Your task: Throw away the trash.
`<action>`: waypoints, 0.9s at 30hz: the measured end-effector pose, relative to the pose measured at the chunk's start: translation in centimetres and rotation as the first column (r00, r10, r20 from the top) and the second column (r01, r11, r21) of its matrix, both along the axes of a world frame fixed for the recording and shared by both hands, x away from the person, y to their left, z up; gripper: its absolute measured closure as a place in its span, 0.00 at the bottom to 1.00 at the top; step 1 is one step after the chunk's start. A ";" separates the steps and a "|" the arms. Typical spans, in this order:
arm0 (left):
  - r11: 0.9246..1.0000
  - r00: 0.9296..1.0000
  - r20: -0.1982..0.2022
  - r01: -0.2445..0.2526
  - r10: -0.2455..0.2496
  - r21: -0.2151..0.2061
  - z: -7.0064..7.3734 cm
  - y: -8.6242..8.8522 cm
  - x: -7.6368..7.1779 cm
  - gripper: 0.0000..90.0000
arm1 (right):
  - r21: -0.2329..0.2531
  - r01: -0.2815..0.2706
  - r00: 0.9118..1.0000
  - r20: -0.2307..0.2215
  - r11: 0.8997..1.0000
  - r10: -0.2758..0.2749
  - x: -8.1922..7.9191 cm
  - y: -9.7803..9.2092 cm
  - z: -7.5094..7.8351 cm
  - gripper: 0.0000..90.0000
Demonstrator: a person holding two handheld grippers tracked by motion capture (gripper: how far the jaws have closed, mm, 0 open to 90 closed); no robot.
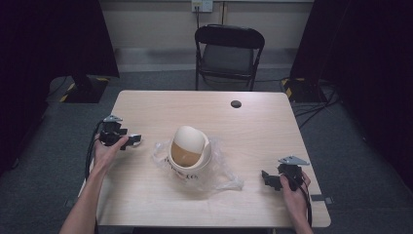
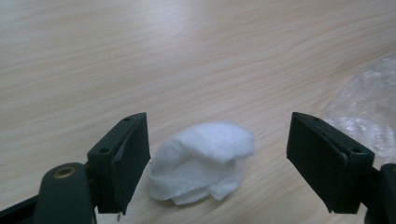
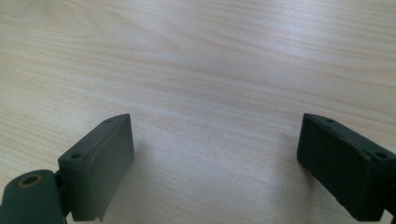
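The left gripper (image 2: 217, 161) is spread wide around a crumpled white tissue (image 2: 201, 162) lying on the table (image 1: 253, 122), at nine o'clock from the cup (image 1: 189, 152). The right gripper (image 3: 215, 168) gapes wide, holding nothing.

On the tabletop (image 1: 243, 126), a wad of tissue (image 2: 201, 162) lies between the left gripper (image 2: 217, 161)'s jaws, left of the swing-lid bin (image 1: 190, 151) on its plastic bag (image 1: 225, 179).

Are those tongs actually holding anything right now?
No. The left tongs stand open around a white tissue wad, not pinching it; the right tongs are open.
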State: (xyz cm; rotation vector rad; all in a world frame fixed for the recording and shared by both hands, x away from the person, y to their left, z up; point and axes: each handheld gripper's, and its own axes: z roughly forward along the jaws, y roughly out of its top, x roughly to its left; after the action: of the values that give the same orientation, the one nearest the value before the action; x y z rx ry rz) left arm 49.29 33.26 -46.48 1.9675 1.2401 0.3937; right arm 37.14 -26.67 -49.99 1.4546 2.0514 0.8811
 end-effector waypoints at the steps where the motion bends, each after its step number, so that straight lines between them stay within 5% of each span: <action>1: 1.000 1.000 -0.007 -0.004 0.004 -0.003 -0.2 0.0 0.1 0.23 | 0.000 0.000 1.000 0.000 1.000 0.000 0.0 0.0 0.0 0.11; 6: 1.000 0.999 -0.037 0.012 -0.012 0.003 -1.5 0.0 0.8 0.24 | 0.000 0.000 1.000 0.000 1.000 0.000 0.0 0.0 0.0 0.11; 10: 0.998 0.998 -0.065 0.022 -0.018 0.063 -2.3 -0.3 1.2 0.24 | 0.000 0.000 1.000 0.000 1.000 0.000 0.0 0.0 0.0 0.11; 12: 0.998 0.998 -0.063 0.014 -0.010 0.053 -2.5 -0.4 1.2 0.26 | 0.000 0.000 1.000 0.000 1.000 0.000 0.0 0.0 0.0 0.11; 15: 0.995 0.998 -0.054 0.019 -0.014 0.098 -2.5 -0.7 1.1 0.29 | 0.000 0.000 1.000 0.000 1.000 0.000 0.0 0.0 0.0 0.11; 16: 0.991 0.999 -0.040 0.025 -0.020 0.132 -2.4 -0.8 1.1 0.35 | 0.000 0.000 1.000 0.000 1.000 0.000 0.0 0.0 0.0 0.11; 22: 0.987 0.999 -0.034 0.046 -0.041 0.156 -2.2 -1.4 0.7 0.61 | 0.000 0.000 1.000 0.000 1.000 0.000 0.0 0.0 0.0 0.11; 27: 0.991 0.998 -0.044 0.055 -0.050 0.121 -1.9 -1.2 0.5 0.71 | 0.000 0.000 1.000 0.000 1.000 0.000 0.0 0.0 0.0 0.11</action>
State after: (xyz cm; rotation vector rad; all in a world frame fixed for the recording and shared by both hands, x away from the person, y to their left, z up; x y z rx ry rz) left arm 49.75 32.05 -48.43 2.1170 1.2123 0.4130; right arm 37.14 -26.67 -49.99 1.4543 2.0511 0.8808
